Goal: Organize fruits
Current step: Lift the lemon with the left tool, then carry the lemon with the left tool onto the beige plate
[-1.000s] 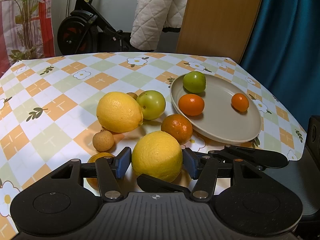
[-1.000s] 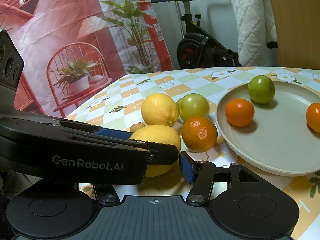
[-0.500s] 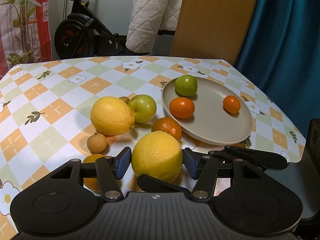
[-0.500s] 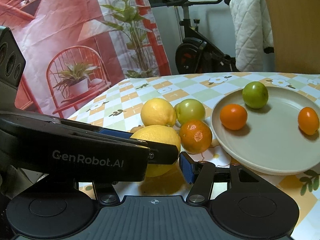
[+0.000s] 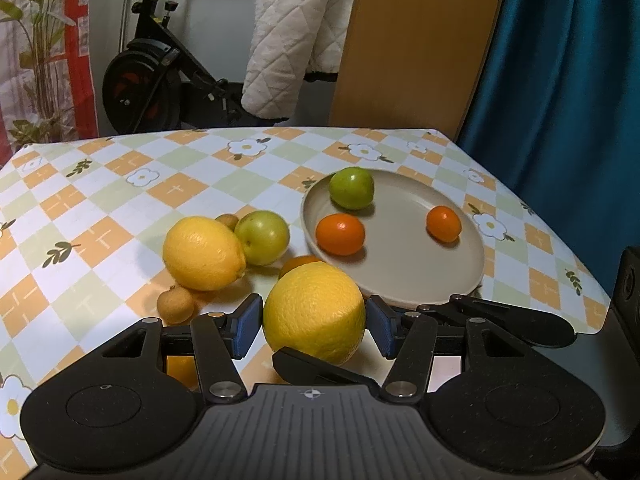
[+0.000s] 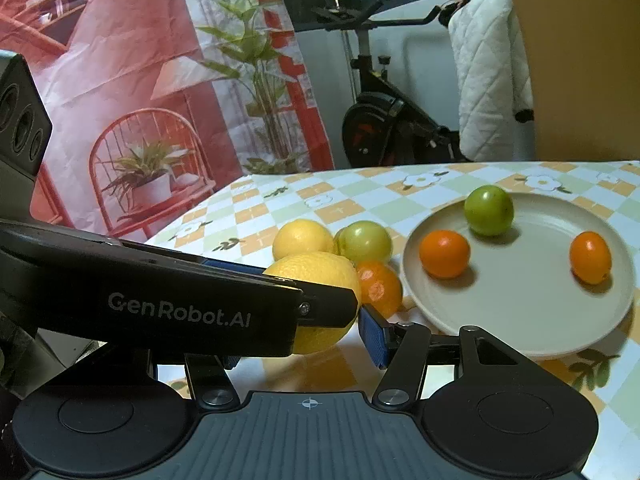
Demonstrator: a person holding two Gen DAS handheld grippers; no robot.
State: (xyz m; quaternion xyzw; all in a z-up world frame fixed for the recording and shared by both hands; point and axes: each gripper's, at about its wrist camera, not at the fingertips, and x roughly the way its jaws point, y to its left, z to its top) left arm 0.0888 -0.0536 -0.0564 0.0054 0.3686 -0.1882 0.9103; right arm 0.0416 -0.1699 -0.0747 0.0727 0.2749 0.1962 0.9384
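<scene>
Visibility first: from my right wrist view, the body of the left gripper (image 6: 168, 312) crosses the lower left and hides the left finger of the right gripper (image 6: 304, 344), so I see only its blue right pad (image 6: 370, 338). I cannot tell from that view whether anything sits between its fingers or how wide they stand. A mandarin (image 6: 380, 286) on the cloth is partly covered by the large lemon (image 6: 316, 276) in both views; in the left wrist view only its top edge shows. A small brown fruit (image 5: 229, 221) behind the second lemon (image 5: 202, 254) is mostly hidden, and an orange-coloured patch under the left gripper's linkage is too cut off to identify.

Writing: I read "GenRobot.AI" on the side of the left gripper. No other lettering is legible.

Grip: in the left wrist view the large lemon (image 5: 314, 312) sits squarely between the two blue pads (image 5: 248, 324) of the left gripper (image 5: 314, 326), both pads against its sides, jaws partly closed around it. It appears raised off the cloth, near the front rim of the plate (image 5: 420, 280).

Remaining fruit: the plate holds a green fruit (image 5: 352, 188) and two small orange fruits (image 5: 340, 234) (image 5: 443, 224). On the checked tablecloth (image 5: 100, 200) lie the second lemon, a yellow-green fruit (image 5: 262, 237) touching it, and a round brown fruit (image 5: 175, 305) just beside it.
</scene>
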